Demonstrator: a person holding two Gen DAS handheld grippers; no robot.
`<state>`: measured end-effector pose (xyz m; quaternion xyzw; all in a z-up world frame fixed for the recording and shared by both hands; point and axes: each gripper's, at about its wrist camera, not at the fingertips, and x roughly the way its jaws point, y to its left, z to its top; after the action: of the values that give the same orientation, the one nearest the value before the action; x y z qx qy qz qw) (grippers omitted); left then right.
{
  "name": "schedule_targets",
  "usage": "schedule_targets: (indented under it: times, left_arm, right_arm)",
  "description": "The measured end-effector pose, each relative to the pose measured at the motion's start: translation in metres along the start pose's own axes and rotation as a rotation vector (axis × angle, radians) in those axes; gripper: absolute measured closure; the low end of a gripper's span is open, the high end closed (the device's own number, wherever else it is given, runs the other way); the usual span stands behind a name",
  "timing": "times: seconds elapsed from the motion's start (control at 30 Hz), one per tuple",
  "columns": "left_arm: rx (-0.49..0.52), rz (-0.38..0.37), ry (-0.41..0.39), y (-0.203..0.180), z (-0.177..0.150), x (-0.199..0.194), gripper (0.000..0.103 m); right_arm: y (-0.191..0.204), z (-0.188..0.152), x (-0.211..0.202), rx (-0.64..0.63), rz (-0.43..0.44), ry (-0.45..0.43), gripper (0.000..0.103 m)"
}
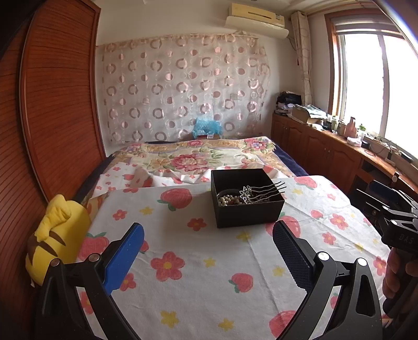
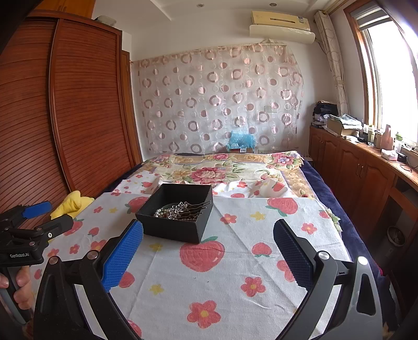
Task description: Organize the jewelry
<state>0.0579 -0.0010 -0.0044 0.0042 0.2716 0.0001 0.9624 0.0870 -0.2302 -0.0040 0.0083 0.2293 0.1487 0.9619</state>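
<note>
Black jewelry box [image 1: 247, 198] holding a heap of jewelry, open on the strawberry-print cloth [image 1: 198, 264].

The box is square, matte black, lidless, standing upright and flat; inside lie a string of pale pearl beads [image 1: 230, 200] at the left, and a silver hair comb [image 1: 261, 192] whose wavy prongs rest on the right rim and jut past it; dark beads, perhaps a second strand, sit under the comb.

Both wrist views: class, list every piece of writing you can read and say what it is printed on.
"GenRobot.AI": black body of the left gripper, seen in the right wrist view.
"DAS": black body of the right gripper, left wrist view; possibly cut off.
Small label on the beige wall air conditioner: too small to read.
</note>
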Motion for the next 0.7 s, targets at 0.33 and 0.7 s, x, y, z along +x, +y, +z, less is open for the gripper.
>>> schedule_targets:
  times: [0.33,0.7]
  left_arm:
    - [0.006,0.006,-0.006,-0.0051,0.0021,-0.0013,0.008]
    - [0.003,0.006,-0.006,-0.0048,0.0002,-0.0015,0.008]
  right_arm:
    - [0.0006,-0.0003,0.0003,0.001,0.000,0.000,0.002]
    - [0.0006,-0.0005,0.0000,0.001,0.000,-0.001,0.002]
